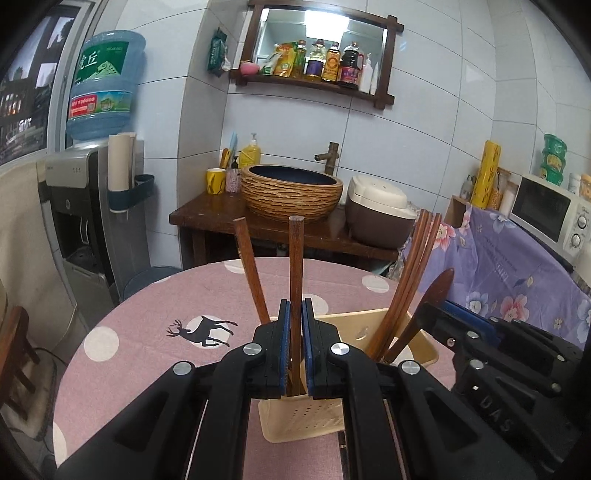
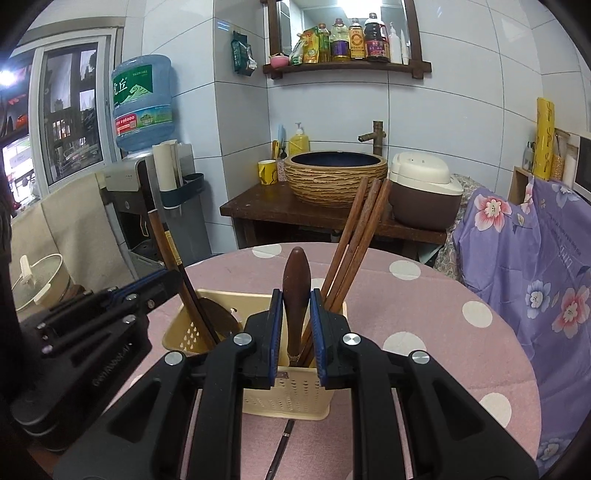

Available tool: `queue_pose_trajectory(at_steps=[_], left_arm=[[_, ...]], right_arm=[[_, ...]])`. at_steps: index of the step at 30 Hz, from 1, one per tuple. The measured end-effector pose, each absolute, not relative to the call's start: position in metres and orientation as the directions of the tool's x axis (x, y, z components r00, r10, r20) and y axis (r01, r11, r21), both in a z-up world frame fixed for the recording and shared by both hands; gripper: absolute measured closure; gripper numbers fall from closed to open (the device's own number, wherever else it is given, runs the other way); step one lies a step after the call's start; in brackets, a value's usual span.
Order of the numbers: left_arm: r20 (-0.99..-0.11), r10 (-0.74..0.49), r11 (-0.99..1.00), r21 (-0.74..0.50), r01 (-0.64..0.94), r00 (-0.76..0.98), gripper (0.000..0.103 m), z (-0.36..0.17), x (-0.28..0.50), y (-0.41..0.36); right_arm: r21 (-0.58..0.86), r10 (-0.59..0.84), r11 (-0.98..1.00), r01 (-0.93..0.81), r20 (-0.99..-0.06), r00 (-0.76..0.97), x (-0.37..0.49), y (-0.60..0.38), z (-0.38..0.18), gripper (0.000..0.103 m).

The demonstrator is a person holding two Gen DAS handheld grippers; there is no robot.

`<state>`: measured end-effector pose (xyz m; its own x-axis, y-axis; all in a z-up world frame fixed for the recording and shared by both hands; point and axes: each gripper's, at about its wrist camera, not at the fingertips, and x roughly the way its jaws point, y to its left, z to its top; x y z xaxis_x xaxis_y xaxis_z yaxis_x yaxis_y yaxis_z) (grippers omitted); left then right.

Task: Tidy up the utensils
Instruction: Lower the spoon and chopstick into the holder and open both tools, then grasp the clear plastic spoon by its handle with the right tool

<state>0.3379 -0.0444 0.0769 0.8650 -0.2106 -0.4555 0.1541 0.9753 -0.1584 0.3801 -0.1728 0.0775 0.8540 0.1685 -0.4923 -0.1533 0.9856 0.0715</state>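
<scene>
Even, fairly bright indoor light falls from a ceiling lamp reflected in the mirror (image 1: 321,26), both fisheye views sharp centrally, walls bowing and corners vignetting black, shadows soft.

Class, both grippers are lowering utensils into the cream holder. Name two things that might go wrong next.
The left gripper holds its chopstick low over the holder; pushing down may tip the light holder. The right gripper, gripping the wooden spoon, could knock the leaning chopsticks beside it.
</scene>
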Motion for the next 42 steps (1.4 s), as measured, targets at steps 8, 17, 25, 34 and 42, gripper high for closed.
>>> queue_pose_trajectory(at_steps=[8, 17, 25, 34, 42], left_arm=[[-0.409, -0.242, 0.967, -0.178, 0.183, 0.88, 0.053, 0.084, 0.293, -0.031], [-0.517, -0.194, 0.981, -0.109, 0.16, 0.834, 0.047, 0.025, 0.217, -0.009], [-0.585, -0.177, 0.984, -0.13, 0.125, 0.792, 0.042, -0.015, 0.186, 0.0], [-0.613, -0.142, 0.99, -0.084, 0.114, 0.777, 0.028, -0.032, 0.175, -0.007], [-0.63, -0.156, 0.988, -0.088, 0.129, 0.761, 0.027, -0.037, 0.174, -0.013]], right_arm=[[0.058, 0.158, 0.987, -0.147, -0.423, 0.893, 0.344, -0.183, 0.082, 0.055], [-0.013, 0.09, 0.992, -0.126, -0.629, 0.772, 0.272, -0.182, 0.004, 0.055], [0.019, 0.097, 0.992, -0.125, -0.75, 0.655, 0.23, -0.17, -0.065, 0.055], [0.017, 0.088, 0.993, -0.121, -0.783, 0.615, 0.228, -0.159, -0.09, 0.069], [0.02, 0.086, 0.994, -0.11, -0.774, 0.627, 0.229, -0.163, -0.088, 0.094]])
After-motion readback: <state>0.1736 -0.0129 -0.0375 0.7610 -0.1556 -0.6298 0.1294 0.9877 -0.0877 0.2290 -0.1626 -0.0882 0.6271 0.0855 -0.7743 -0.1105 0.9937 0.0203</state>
